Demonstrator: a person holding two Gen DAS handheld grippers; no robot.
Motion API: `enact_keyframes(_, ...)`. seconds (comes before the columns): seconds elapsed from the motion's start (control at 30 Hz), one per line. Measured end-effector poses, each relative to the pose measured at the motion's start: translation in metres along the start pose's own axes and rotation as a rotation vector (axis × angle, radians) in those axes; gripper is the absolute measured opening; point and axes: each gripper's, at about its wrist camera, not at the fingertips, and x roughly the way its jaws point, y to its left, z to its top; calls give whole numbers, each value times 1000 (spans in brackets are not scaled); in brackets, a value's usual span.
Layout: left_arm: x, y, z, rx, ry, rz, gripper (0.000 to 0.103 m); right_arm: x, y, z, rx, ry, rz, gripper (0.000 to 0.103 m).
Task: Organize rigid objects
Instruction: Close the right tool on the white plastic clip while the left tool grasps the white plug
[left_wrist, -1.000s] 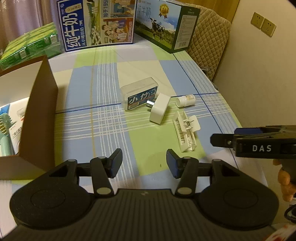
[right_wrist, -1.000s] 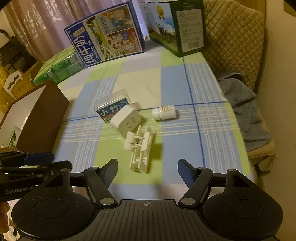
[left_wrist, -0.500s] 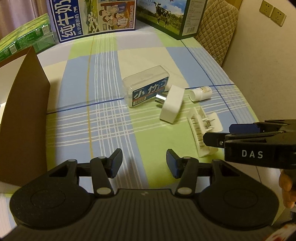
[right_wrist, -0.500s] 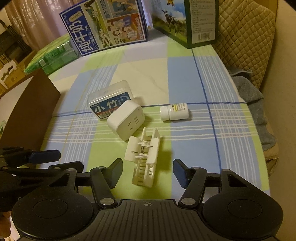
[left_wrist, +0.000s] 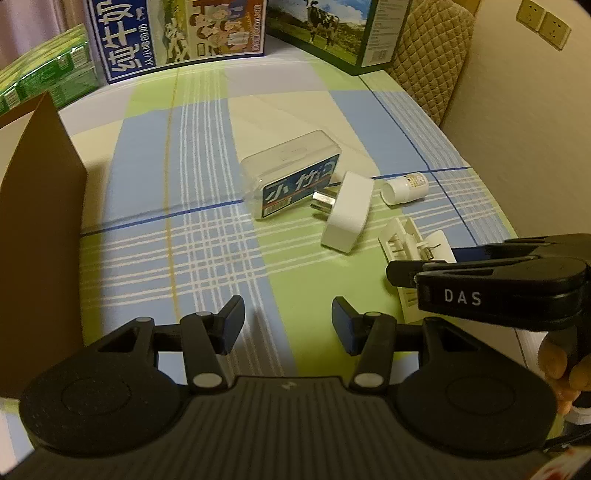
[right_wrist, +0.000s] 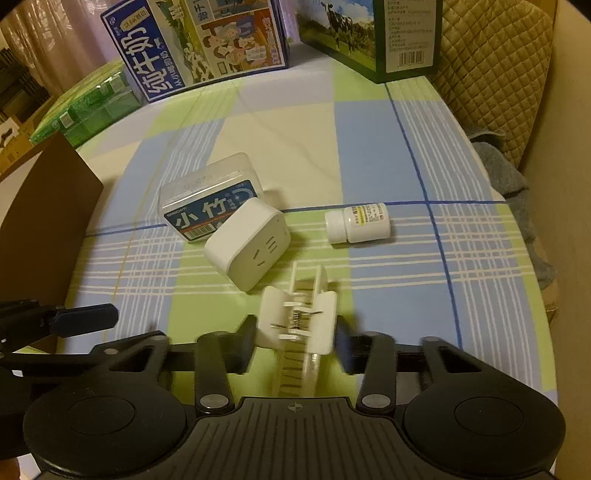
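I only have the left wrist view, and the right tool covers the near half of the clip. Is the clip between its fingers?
Observer: Yes. In the right wrist view the clip sits between the right tool's fingers. The jaws are closing, and the pads look to touch both handles.
Operator: Is the clip clear of the adapter?
Observer: Its far end lies right beside the adapter. I cannot tell whether they touch.
Operator: Anything past the right edge of the table?
Observer: A grey cloth lies just past that edge.
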Motion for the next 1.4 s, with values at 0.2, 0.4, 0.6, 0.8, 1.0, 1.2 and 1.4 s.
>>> enact_keyframes(0.2,4,-9,4,46,-13,-29,48,-11,-10,-4,13,-18,-31,38)
enact_keyframes(0.4,11,-23,13,113,-43,-65,48,-26,-37,-6,91,-43,-73,38)
enact_keyframes(0.6,25,-30,26,179,-87,-73,48,-36,-60,-7,168,-61,-106,38)
enact_keyframes(0.8,35,-31,37,204,-101,-66,42,-40,-73,-10,206,-64,-126,38)
enact_keyframes(1.0,40,-37,39,237,-98,-73,23,-42,-77,-11,221,-65,-133,38)
enact_keyframes(1.2,33,-34,30,253,-99,-66,22,-44,-75,-14,215,-62,-125,38)
enact_keyframes(1.4,13,-19,2,221,-77,-59,22,-46,-66,-21,189,-43,-94,38)
